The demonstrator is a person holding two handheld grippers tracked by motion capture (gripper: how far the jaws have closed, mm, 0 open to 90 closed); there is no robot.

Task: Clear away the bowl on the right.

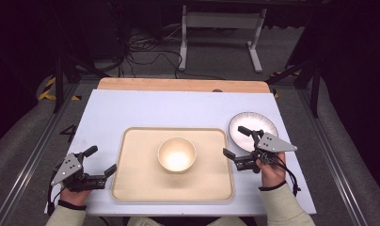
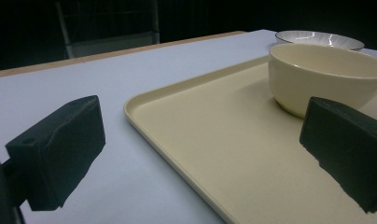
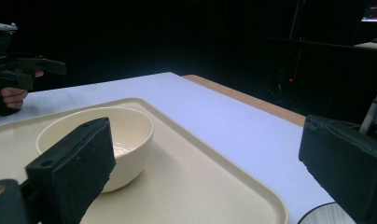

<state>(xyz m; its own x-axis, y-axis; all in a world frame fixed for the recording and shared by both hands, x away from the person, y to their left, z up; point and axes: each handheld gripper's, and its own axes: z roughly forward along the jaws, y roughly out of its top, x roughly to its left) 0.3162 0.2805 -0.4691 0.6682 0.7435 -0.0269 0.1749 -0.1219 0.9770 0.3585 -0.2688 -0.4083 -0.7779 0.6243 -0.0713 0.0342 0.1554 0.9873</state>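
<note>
A cream bowl (image 1: 177, 154) (image 2: 326, 77) (image 3: 102, 135) stands empty in the middle of a cream tray (image 1: 136, 181) (image 2: 214, 140) (image 3: 200, 186). A white ribbed plate (image 1: 263, 123) (image 2: 319, 38) lies on the table just right of the tray. My left gripper (image 1: 100, 161) (image 2: 200, 154) is open over the tray's left edge, nothing between its jaws. Over the gap between tray and plate, my right gripper (image 1: 236, 141) (image 3: 207, 163) is open and empty; one jaw reaches over the plate's near rim. In the right gripper view the left gripper (image 3: 18, 74) shows far off at upper left.
White table top (image 1: 146, 108) with a wooden strip (image 1: 178, 85) along its far edge. Beyond it, a dark floor with cables (image 1: 146, 54) and a white table frame (image 1: 221, 28). Metal rails (image 1: 33, 150) run along both table sides.
</note>
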